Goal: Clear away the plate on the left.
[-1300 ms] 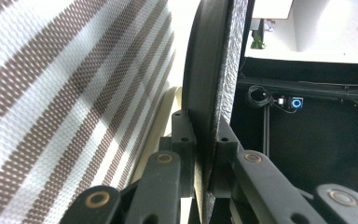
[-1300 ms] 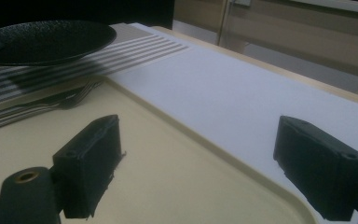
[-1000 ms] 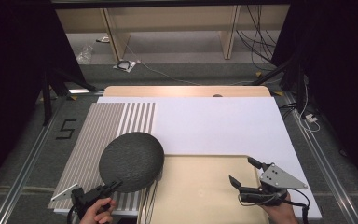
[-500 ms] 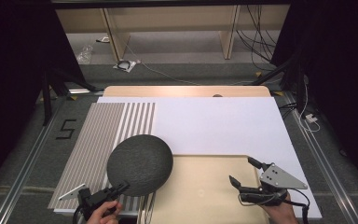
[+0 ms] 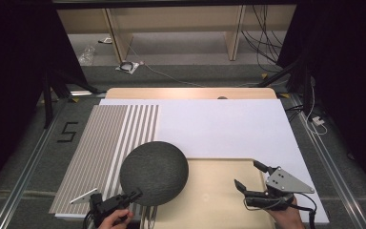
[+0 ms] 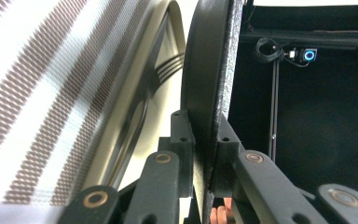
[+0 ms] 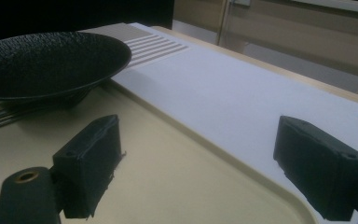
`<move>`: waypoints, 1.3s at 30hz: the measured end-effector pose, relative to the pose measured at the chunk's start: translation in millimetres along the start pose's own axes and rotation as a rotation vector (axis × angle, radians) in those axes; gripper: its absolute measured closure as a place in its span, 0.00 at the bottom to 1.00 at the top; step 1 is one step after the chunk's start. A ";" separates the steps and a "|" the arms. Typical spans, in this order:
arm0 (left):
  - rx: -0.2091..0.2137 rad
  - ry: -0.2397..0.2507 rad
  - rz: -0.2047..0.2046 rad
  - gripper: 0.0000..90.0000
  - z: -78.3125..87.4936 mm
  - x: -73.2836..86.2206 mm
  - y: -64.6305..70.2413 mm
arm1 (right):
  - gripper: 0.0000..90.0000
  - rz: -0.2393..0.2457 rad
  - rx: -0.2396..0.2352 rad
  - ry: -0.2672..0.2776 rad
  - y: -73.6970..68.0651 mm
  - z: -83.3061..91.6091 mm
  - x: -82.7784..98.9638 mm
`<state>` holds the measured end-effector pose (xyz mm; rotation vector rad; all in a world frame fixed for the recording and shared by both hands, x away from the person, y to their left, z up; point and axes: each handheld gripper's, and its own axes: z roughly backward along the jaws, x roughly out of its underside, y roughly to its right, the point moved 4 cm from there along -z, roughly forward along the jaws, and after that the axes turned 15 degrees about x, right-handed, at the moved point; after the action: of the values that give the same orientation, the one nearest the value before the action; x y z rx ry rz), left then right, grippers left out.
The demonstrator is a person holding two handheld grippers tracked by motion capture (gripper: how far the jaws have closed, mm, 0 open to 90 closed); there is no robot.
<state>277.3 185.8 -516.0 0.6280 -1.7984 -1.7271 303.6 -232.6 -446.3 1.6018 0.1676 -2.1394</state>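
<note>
High view: the left tool [image 5: 134, 194], held in a hand [image 5: 114, 220] at the lower left, was clamped on the near rim of a round, dark grey, rough-textured plate [image 5: 154, 172]. The plate sat over the boundary between a grey-and-white striped mat [image 5: 106, 138] and a beige tray with rounded corners [image 5: 214, 191], with its far edge overlapping a white sheet [image 5: 219, 126] that covered most of the light wooden table [image 5: 190, 92]. The right tool [image 5: 249, 175], topped by a grey three-cornered plate and held in a hand [image 5: 286, 217] at the lower right, lay over the right part of the tray with its two black jaws spread apart and nothing between them, well apart from the plate.

Left gripper view: the two jaws of the left tool [image 6: 201, 154] were pressed against opposite faces of the plate's [image 6: 207, 70] edge, which ran upright through the frame; the striped mat [image 6: 42, 93] lay blurred to the left.

Right gripper view: the jaws of the right tool [image 7: 198, 168] stood wide apart above the beige tray [image 7: 168, 177]. The plate [image 7: 46, 60] appeared at upper left, raised above the tray surface and casting a shadow beneath it, with the white sheet [image 7: 242, 98] and the striped mat [image 7: 154, 46] beyond.
</note>
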 end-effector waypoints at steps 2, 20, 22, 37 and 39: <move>-0.001 -0.010 -0.002 0.92 -2.8 2.9 0.1 | 0.18 0.002 0.000 0.002 0.2 0.1 -0.1; -0.031 -0.125 -0.016 0.91 -28.7 26.0 -3.5 | 0.18 0.000 0.000 0.005 0.1 0.4 -0.4; -0.033 -0.136 -0.017 0.92 -31.7 28.5 -3.6 | 0.18 -0.001 0.001 0.005 0.2 0.3 -0.4; -0.061 -0.198 -0.023 0.91 -48.1 40.5 -7.2 | 0.18 0.000 -0.001 0.004 0.1 0.5 -0.4; -0.066 -0.210 -0.026 0.91 -49.3 41.6 -8.0 | 0.18 -0.002 0.000 0.002 0.3 0.6 -0.2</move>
<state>279.9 121.0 -520.3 0.4583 -1.8706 -1.9222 303.2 -233.0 -445.8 1.6042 0.1704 -2.1392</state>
